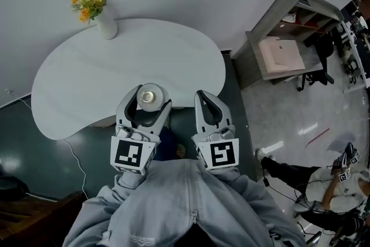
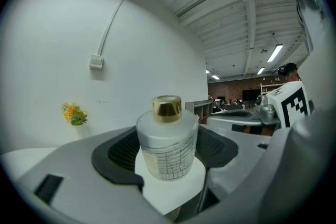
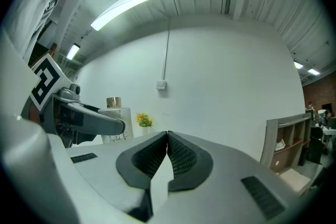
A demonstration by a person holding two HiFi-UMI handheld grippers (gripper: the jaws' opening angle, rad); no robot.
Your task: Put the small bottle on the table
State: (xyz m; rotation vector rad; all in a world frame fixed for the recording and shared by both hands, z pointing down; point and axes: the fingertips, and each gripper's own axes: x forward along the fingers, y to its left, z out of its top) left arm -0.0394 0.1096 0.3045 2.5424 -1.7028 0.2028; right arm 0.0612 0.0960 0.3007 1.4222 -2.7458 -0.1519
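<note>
My left gripper: jaws spread wide, pads pinching the small bottle round its body, upright, gold cap at 12 o'clock. The bottle hangs over the near edge of the table. Probably frosted glass: rigid, slick, breakable, fairly heavy; hold the broad body, never the cap. My right gripper, at 3 o'clock: jaws pressed together, empty.
</note>
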